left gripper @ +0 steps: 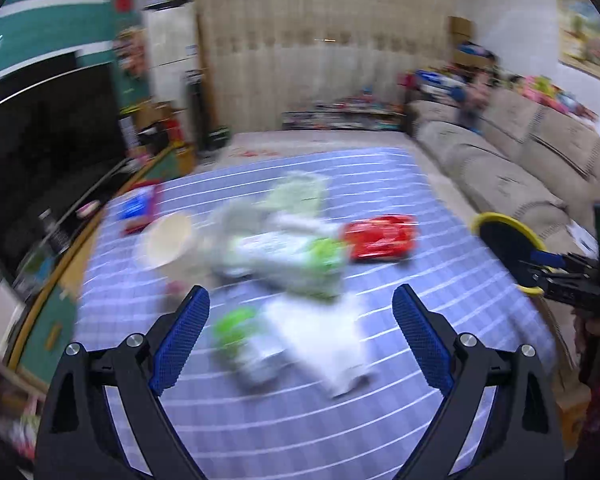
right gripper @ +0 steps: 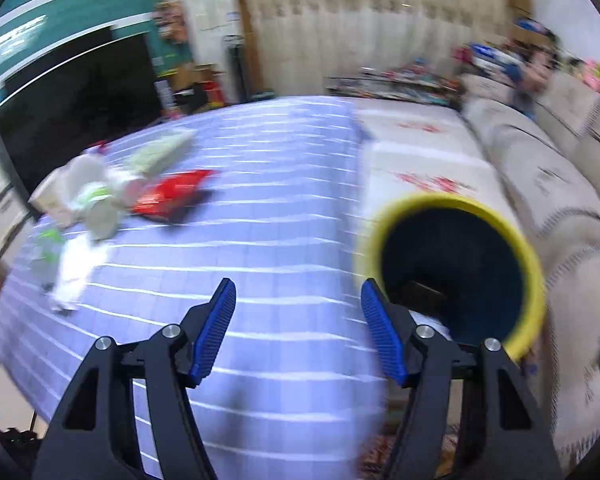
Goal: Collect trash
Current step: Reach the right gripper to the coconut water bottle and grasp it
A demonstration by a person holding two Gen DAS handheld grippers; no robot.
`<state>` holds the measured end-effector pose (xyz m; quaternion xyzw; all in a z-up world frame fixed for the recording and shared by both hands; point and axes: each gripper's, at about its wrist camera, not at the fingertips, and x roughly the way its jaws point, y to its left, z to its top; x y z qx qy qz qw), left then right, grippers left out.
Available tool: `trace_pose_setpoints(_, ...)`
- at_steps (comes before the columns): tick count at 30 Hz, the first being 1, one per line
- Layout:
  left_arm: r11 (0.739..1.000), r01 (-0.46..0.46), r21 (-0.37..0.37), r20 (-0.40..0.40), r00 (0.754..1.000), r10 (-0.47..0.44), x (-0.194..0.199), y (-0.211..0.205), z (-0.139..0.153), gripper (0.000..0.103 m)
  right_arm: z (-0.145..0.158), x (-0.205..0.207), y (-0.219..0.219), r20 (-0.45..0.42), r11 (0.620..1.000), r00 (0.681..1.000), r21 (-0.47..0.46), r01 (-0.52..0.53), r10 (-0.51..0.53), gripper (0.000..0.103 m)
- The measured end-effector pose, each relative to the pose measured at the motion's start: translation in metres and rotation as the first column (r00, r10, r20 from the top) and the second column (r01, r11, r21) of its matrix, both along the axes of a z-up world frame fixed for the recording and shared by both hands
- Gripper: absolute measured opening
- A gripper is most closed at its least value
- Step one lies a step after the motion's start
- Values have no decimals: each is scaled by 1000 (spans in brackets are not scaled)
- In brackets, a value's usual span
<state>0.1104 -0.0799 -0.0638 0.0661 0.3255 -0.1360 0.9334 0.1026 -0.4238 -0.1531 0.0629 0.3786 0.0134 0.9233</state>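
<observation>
1. Behind everything I see a cluttered living room: cream curtains [left gripper: 300, 48] at the back, a dark television [left gripper: 48, 136] on the left, a beige sofa [left gripper: 500, 168] along the right.
2. Spread in front of both cameras is a blue cloth with thin white lines [left gripper: 300, 420]; I cannot tell whether a desk or something else lies under it.
3. Both views are smeared by motion blur, so small detail on the trash is unreadable.
4. My left tongs [left gripper: 300, 340] stand wide open above the cloth, blue pads far apart, holding nothing.
5. Just beyond them lies a heap of trash: a white-and-green wrapper [left gripper: 288, 256] with its long axis running roughly left to right, tilted slightly up toward the right.
6. Nearer the left tongs, a white paper or bag [left gripper: 320, 340] stretches diagonally, its far end up-left and its near end down-right, beside a smaller green-and-white packet [left gripper: 240, 336].
7. A pale paper cup [left gripper: 166, 240] lies at the heap's left, its mouth turned toward the camera.
8. A red wrapper [left gripper: 380, 236] lies flat to the right of the heap, long axis left to right; a pale green bag [left gripper: 300, 196] lies behind the heap.
9. A blue-and-red packet [left gripper: 138, 208] sits apart near the cloth's left edge.
10. My right tongs [right gripper: 298, 320] are partly open over bare cloth, nothing between the pads.
11. Just right of them is a dark bin with a yellow rim [right gripper: 460, 204], its mouth tipped toward the right camera, off the cloth's right edge and beside the sofa.
</observation>
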Motion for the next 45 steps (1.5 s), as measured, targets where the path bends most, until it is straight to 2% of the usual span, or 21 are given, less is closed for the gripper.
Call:
trace_pose_setpoints(3,995,-99,-9,5,995,99,-3,43,-1,92,5,16,53,25,992,992,34,-124,124,62)
trace_pose_setpoints(6,983,-184,-12,6,983,184,-7,85,-2,92,7,30,108,27,965,965,33,-261,260,62)
trace_pose_setpoints(8,979,-202,-19,-4,979,202,-9,98,-4,92,9,44,140,32,941,941,17,-337,336,62)
trace_pose_setpoints(11,977,-211,-18,-10,977,211,-13,108,-7,92,9,70,168,27,906,907,43,-420,419,62)
trace_pose_setpoints(20,976,-213,-51,-51,976,210,-10,115,-23,92,3,134,196,-39,883,885,-59,-466,464,62)
trace_pose_setpoints(24,976,-207,-59,-71,977,203,-4,113,-28,92,-4,138,197,-67,866,865,-37,-499,496,63)
trace_pose_setpoints(28,978,-201,-57,-87,977,196,1,111,-33,92,-3,134,209,-54,823,822,-6,-568,567,63)
trace_pose_setpoints(39,978,-197,-60,-110,976,190,4,106,-39,92,-21,148,223,-105,847,843,-23,-532,527,63)
trace_pose_setpoints(40,978,-198,-62,-110,976,190,4,107,-39,92,-22,147,221,-102,852,850,-26,-522,517,62)
trace_pose_setpoints(42,978,-198,-63,-110,976,190,4,107,-40,92,-20,141,215,-76,861,859,-19,-509,506,53)
trace_pose_setpoints(45,979,-194,-64,-113,976,186,5,107,-42,92,-9,131,208,-17,860,860,-18,-510,509,50)
